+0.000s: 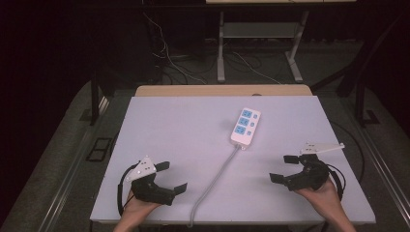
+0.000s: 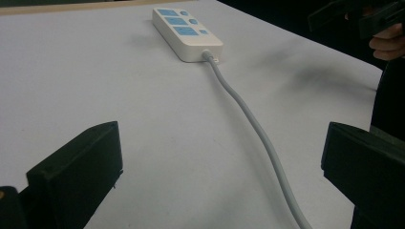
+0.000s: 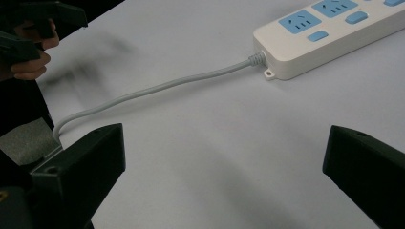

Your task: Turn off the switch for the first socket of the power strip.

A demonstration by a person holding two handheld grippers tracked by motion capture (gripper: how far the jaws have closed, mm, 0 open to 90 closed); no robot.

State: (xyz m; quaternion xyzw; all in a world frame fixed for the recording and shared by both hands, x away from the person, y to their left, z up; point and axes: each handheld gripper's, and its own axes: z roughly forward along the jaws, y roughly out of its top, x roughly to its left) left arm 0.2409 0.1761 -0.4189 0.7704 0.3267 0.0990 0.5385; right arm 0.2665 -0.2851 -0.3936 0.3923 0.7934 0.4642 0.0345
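Note:
A white power strip [image 1: 245, 126] with blue sockets lies right of the middle of the white table [image 1: 183, 125]. Its grey cable [image 1: 217, 176] runs down to the table's near edge and drops over it. My left gripper [image 1: 171, 177] rests open at the near left, jaws wide apart with nothing between them. My right gripper [image 1: 285, 168] is open at the near right, also holding nothing. In the left gripper view the strip [image 2: 186, 32] lies far ahead with the cable [image 2: 258, 129] curving toward me. In the right gripper view the strip [image 3: 329, 33] sits at the upper right and its cable [image 3: 157, 90] trails left.
A wooden strip [image 1: 222, 90] borders the table's far edge. Beyond it stand white desk legs [image 1: 221, 48] and loose cables [image 1: 169, 58] on the dark floor. A dark stand [image 1: 94, 96] is at the table's far left corner.

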